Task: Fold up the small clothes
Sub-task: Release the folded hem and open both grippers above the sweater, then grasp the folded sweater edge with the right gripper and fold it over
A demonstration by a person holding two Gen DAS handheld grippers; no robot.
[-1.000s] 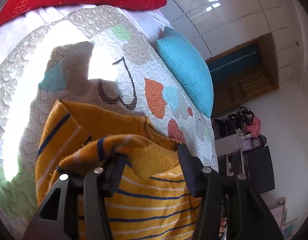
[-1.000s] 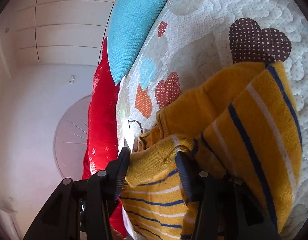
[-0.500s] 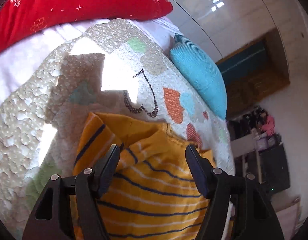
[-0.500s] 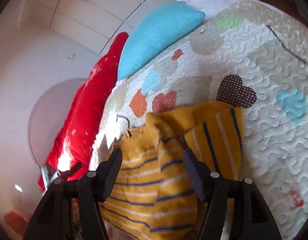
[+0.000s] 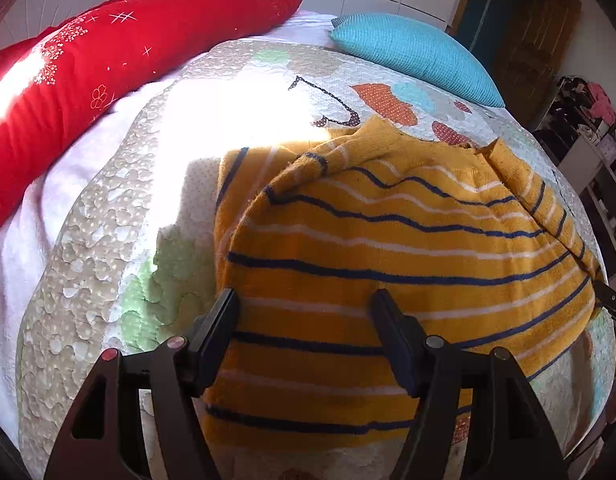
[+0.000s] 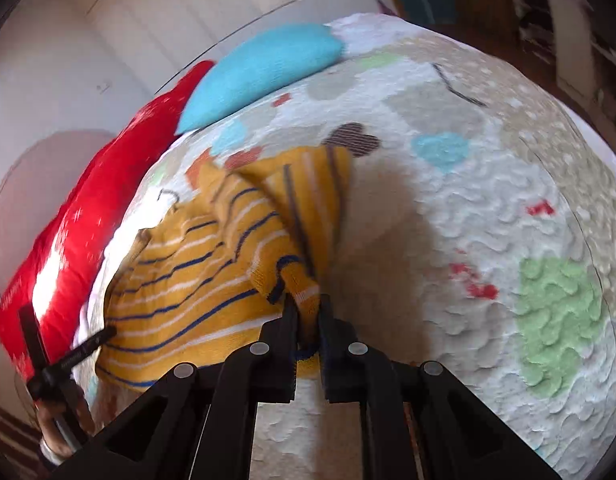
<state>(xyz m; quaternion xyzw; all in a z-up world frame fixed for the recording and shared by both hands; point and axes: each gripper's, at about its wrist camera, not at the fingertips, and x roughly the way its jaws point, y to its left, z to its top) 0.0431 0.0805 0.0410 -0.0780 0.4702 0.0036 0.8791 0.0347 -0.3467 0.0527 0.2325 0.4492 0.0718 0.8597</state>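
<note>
A small mustard-yellow sweater [image 5: 387, 252] with navy and white stripes lies on the quilted bed cover [image 5: 108, 240], its sleeves folded in over the body. My left gripper [image 5: 306, 312] is open and empty, hovering over the sweater's lower left part. My right gripper [image 6: 306, 308] is shut on a corner of the sweater [image 6: 196, 276] at its right edge and lifts that cloth a little. The other gripper's finger [image 6: 88, 346] shows at the far left of the right wrist view.
A long red pillow [image 5: 108, 60] and a turquoise cushion [image 5: 415, 52] lie at the head of the bed. Dark furniture with clutter [image 5: 587, 120] stands beyond the right edge of the bed. Bright sunlight falls on the quilt left of the sweater.
Both grippers have let go of the folded-in sleeves and drawn back. The left one now hovers open; the right one has shut on the sweater's right edge.
</note>
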